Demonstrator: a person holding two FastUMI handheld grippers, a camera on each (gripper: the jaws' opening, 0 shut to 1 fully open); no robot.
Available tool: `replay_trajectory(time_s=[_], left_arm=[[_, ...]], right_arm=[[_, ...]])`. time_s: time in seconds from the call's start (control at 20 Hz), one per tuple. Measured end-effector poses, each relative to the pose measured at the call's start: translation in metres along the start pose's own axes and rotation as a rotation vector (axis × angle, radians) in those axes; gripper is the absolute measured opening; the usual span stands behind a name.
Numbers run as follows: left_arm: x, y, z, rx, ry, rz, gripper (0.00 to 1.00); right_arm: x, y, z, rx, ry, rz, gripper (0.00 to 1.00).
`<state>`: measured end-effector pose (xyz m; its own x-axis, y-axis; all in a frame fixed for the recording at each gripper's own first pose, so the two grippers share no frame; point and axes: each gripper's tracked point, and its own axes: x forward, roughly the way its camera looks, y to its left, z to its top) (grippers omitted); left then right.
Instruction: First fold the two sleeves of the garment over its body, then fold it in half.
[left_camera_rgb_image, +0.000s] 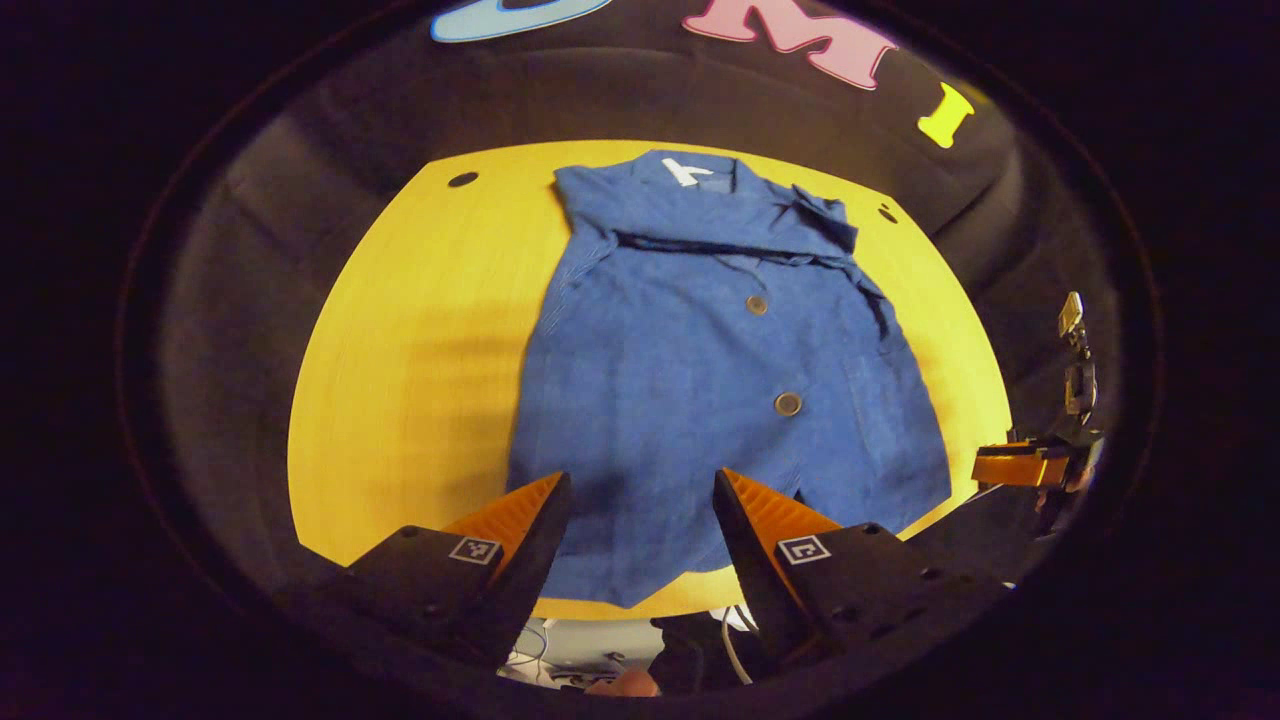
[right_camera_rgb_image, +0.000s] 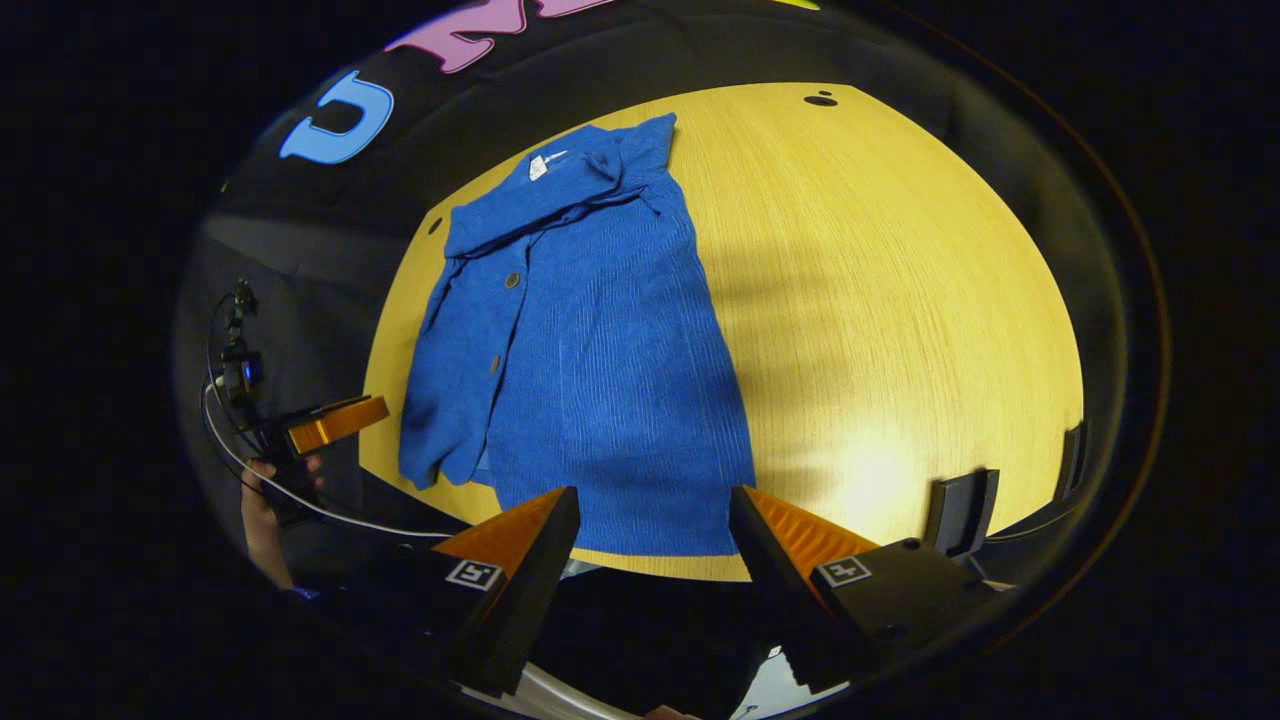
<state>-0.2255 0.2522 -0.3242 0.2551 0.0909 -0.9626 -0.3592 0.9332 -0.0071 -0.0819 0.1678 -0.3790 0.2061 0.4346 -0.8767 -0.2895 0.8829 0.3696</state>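
Observation:
A blue buttoned garment (left_camera_rgb_image: 700, 380) lies flat on the yellow round table (left_camera_rgb_image: 400, 380), collar at the far side, both sleeves lying folded across its upper body. My left gripper (left_camera_rgb_image: 640, 490) is open above the garment's near hem, nothing between its fingers. In the right gripper view the same garment (right_camera_rgb_image: 590, 370) runs from the far edge to the near edge of the table (right_camera_rgb_image: 900, 330). My right gripper (right_camera_rgb_image: 655, 505) is open over the hem's near edge and holds nothing. The other gripper (right_camera_rgb_image: 335, 422) shows at the left, held by a hand.
The other gripper (left_camera_rgb_image: 1030, 462) sits at the table's right edge in the left gripper view. A dark bracket (right_camera_rgb_image: 960, 512) stands at the table's near right rim. Small dark holes (left_camera_rgb_image: 462, 180) mark the tabletop. Bare wood lies on both sides of the garment.

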Motion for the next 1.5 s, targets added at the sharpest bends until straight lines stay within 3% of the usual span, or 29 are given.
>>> replay_trajectory(time_s=[0.4, 0.7, 0.75, 1.15, 1.25, 1.3, 1.4, 1.5], left_arm=[[0.026, 0.056, -0.072, 0.000, 0.089, 0.090, 0.83], [0.042, 0.056, -0.068, -0.092, 0.097, 0.009, 0.83], [0.043, 0.059, -0.064, -0.092, 0.095, 0.023, 0.83], [0.048, 0.044, -0.061, 0.007, 0.154, 0.057, 0.79], [0.050, 0.037, -0.059, 0.017, 0.148, 0.049, 0.77], [0.050, 0.033, -0.058, 0.021, 0.148, 0.046, 0.77], [0.051, 0.024, -0.057, 0.042, 0.148, 0.018, 0.62], [0.051, 0.016, -0.055, 0.028, 0.143, -0.026, 0.34]], right_arm=[[0.020, -0.019, -0.029, -0.092, 0.028, -0.109, 0.99], [0.033, -0.037, -0.022, -0.048, 0.035, -0.131, 0.99], [0.037, -0.038, -0.021, -0.054, 0.041, -0.133, 0.99], [0.057, -0.040, -0.024, -0.095, 0.093, -0.178, 0.97], [0.059, -0.040, -0.028, -0.119, 0.116, -0.197, 0.84], [0.058, -0.037, -0.032, -0.107, 0.130, -0.206, 0.62], [0.060, -0.026, -0.039, -0.086, 0.151, -0.190, 0.24], [0.063, -0.025, -0.039, -0.052, 0.170, -0.192, 0.10]])
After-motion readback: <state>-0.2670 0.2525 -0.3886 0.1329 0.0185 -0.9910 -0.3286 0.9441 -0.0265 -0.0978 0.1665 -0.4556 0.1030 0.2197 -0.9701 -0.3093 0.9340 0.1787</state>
